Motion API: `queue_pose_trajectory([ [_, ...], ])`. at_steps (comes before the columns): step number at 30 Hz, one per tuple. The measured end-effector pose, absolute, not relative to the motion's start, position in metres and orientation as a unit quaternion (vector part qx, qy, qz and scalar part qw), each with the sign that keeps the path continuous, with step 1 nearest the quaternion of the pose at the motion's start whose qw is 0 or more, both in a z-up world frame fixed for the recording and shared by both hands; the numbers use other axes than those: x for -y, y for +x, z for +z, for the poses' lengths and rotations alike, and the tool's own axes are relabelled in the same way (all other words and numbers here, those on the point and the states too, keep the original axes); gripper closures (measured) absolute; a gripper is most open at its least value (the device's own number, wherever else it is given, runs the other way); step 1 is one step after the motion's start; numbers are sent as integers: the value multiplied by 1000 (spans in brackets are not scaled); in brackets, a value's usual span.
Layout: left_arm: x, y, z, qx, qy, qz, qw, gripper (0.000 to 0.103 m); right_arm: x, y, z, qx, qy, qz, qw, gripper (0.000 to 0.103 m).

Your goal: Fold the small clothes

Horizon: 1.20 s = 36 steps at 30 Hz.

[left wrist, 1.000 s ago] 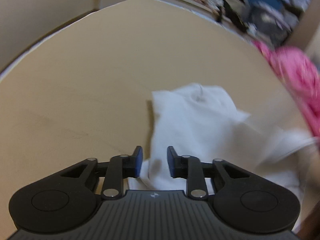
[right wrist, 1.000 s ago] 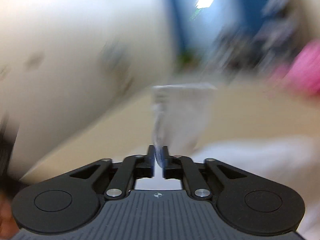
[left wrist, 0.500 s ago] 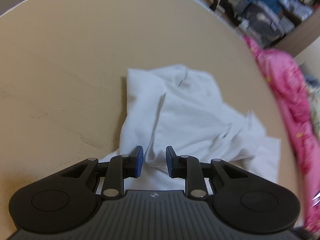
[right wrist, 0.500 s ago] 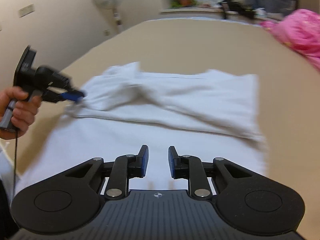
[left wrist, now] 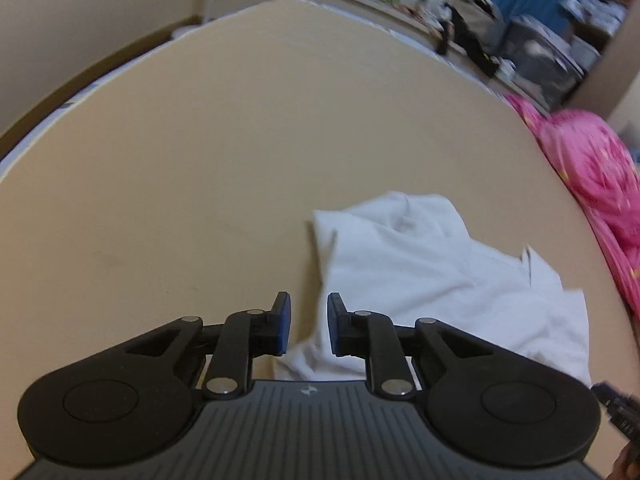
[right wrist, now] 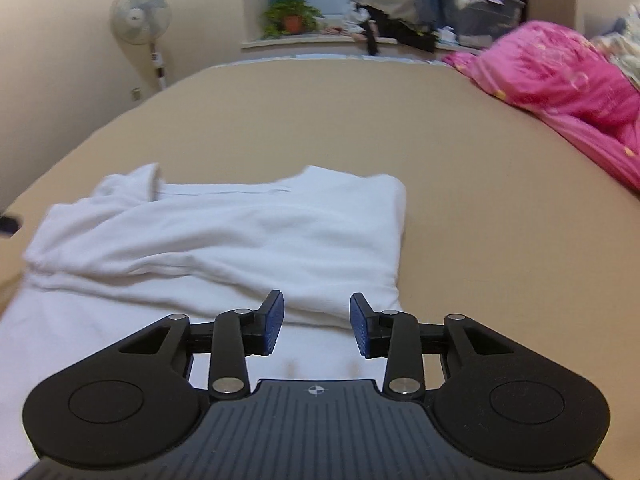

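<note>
Now the white garment (right wrist: 224,236) lies on the bed (right wrist: 480,200) at twelve o'clock of the right gripper (right wrist: 317,325), lengthwise from nine to three, its empty jaws having just spread; the left gripper (left wrist: 308,326), narrowly parted, holds nothing.

One white cotton garment (right wrist: 240,236) lay on one tan flat bed surface (right wrist: 500,208). One crumpled pink floral blanket (right wrist: 560,76). One white standing fan (right wrist: 140,12), one green potted plant in an orange pot (right wrist: 292,18), one grey plastic storage bin (right wrist: 476,12). Two black grippers with blue pads: left (left wrist: 308,326), right (right wrist: 316,326).
</note>
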<state>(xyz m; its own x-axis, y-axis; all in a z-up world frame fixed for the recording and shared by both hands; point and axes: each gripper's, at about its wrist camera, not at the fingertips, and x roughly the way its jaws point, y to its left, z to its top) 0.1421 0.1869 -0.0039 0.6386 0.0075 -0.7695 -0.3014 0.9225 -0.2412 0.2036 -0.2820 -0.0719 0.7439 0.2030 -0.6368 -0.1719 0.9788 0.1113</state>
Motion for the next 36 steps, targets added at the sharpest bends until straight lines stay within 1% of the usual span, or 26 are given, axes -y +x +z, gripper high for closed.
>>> queue_pose_trajectory([
  [4,-180,148,-4,-405,-186,64,893,83,282,221,-101,-370,30,73,926,65],
  [6,-171,155,-8,-408,-173,57,894,82,278,229,-107,-374,9,76,924,65],
  [9,-166,166,-14,-409,-147,64,898,80,265,234,-113,-372,-61,80,923,66],
  [13,-164,180,-27,-408,-142,73,899,79,247,227,-108,-354,-148,77,920,66],
  [17,-166,187,-35,-406,-145,78,899,78,241,218,-95,-325,-184,87,924,65],
  [21,-163,193,-41,-406,-141,75,900,78,233,225,-111,-310,-266,88,908,65],
  [23,-161,195,-44,-409,-135,76,899,79,233,231,-118,-316,-280,79,903,67],
  [24,-160,194,-44,-410,-132,76,899,87,235,233,-119,-318,-275,79,904,69],
  [25,-160,194,-44,-409,-130,76,900,92,236,235,-117,-319,-267,82,906,84],
  [26,-160,193,-42,-406,-128,78,902,100,237,235,-116,-319,-264,89,906,96],
  [27,-161,192,-40,-400,-129,76,904,100,238,233,-114,-313,-267,95,906,103],
  [29,-164,187,-31,-385,-138,72,910,100,243,228,-105,-292,-267,99,913,103],
  [32,-167,180,-20,-371,-157,62,913,100,270,225,-82,-294,-193,95,931,103],
  [34,-167,183,-22,-384,-151,64,909,99,291,230,-76,-323,-142,97,931,103],
  [35,-166,187,-28,-402,-139,77,902,97,299,231,-78,-350,-121,100,923,103],
  [36,-166,190,-32,-417,-127,95,895,97,304,235,-83,-370,-116,90,917,103],
])
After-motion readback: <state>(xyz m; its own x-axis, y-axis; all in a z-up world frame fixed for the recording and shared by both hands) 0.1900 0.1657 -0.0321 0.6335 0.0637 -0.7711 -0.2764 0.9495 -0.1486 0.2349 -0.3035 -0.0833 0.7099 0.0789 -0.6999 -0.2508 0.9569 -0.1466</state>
